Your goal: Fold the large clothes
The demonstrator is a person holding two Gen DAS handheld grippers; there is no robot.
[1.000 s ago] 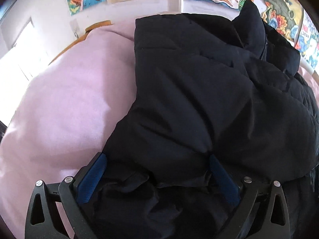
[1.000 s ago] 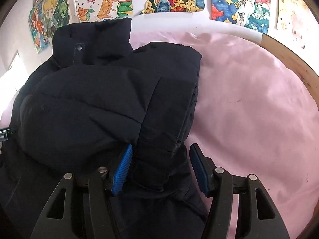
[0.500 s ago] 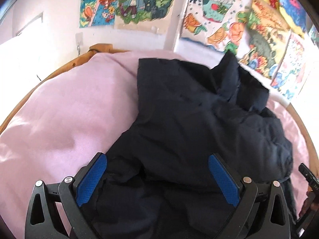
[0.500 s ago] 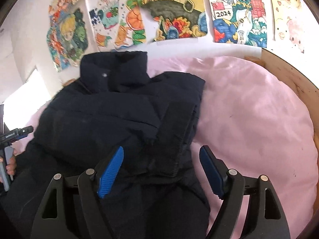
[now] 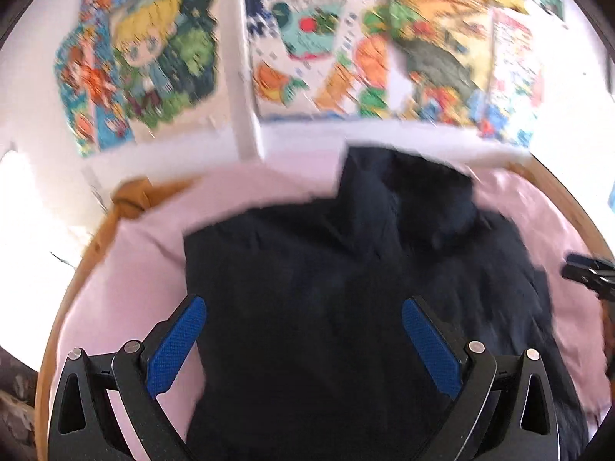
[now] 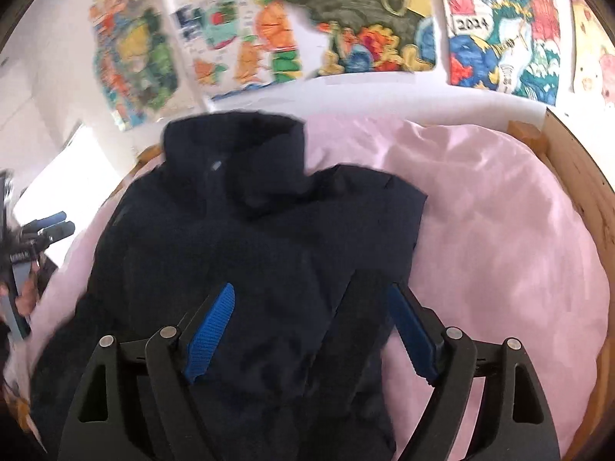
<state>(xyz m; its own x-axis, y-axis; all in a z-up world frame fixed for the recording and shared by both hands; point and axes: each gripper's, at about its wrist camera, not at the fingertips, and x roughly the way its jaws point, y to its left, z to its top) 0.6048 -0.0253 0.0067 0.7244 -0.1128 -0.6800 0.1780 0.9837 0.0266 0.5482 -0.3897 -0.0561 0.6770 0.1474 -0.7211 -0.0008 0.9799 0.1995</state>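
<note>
Lying collar-up on the pink bedding (image 6: 499, 230), the dark padded jacket (image 6: 269, 238) looks bulky, soft and slippery, best taken at hem or sleeve edges; left gripper (image 5: 303, 342) gapes empty, right gripper (image 6: 307, 330) empty, jaws opening.

we see a pink sheet (image 6: 499, 230) spread over a bed, rumpled into soft folds. a wooden frame (image 6: 580, 192) runs round the edge of it, and in the left wrist view the same frame (image 5: 96, 246) curves along the left side. behind the bed stands a white wall (image 5: 246, 77) covered with bright drawings (image 6: 365, 27). one poster (image 6: 499, 38) bears the year 2024 beside a blue dragon, and another (image 5: 142, 61) seems to show a cartoon child with yellow hair, though the blur makes us unsure. strong light (image 5: 23, 230) glares at the far left.
</note>
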